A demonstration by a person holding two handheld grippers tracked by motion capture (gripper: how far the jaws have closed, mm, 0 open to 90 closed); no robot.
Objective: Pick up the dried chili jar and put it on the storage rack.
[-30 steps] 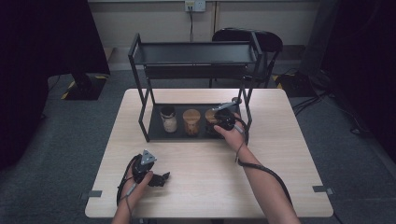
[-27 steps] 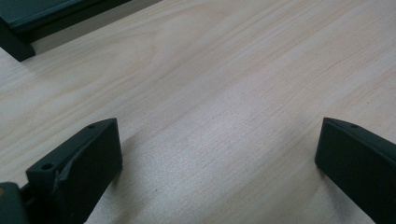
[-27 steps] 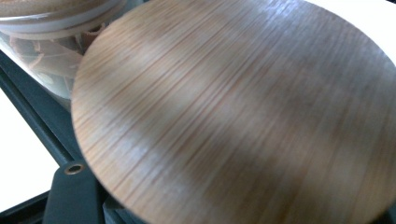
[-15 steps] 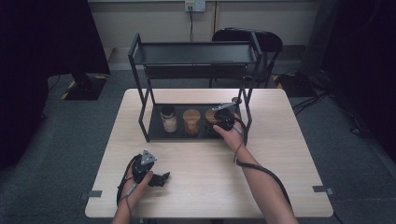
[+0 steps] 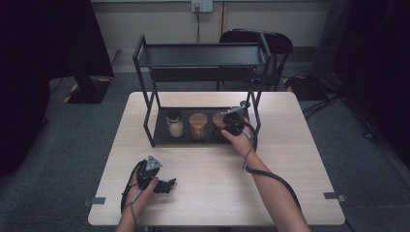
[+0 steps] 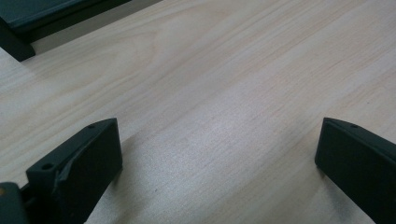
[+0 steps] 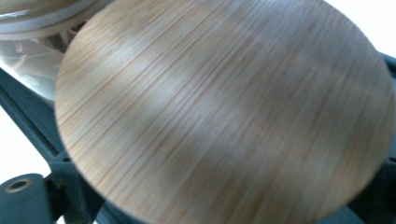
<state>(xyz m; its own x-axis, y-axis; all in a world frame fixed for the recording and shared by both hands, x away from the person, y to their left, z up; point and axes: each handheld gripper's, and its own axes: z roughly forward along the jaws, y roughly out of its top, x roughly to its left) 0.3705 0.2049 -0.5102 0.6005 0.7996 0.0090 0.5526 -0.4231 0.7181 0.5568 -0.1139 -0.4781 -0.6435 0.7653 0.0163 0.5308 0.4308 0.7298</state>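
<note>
A black two-tier rack (image 5: 203,54) stands at the back of the wooden table (image 5: 290,159). Three jars sit in a row on its bottom tray (image 5: 161,134). The left jar (image 5: 174,123) has a dark lid, and the middle jar (image 5: 198,125) has a wooden one. My right gripper (image 5: 231,123) is at the right jar (image 5: 219,119). Its jaws have just been opening, and that jar's wooden lid (image 7: 224,107) lies between them. My left gripper (image 5: 165,185) rests low on the table near the front edge, open (image 6: 217,144) with nothing between its jaws.
The rack's upper shelf hangs over the jars, and its right front post (image 5: 256,113) stands close beside my right hand. A neighbouring jar (image 7: 32,28) is at the top left of the right gripper view. A chair (image 5: 261,41) stands behind the table.
</note>
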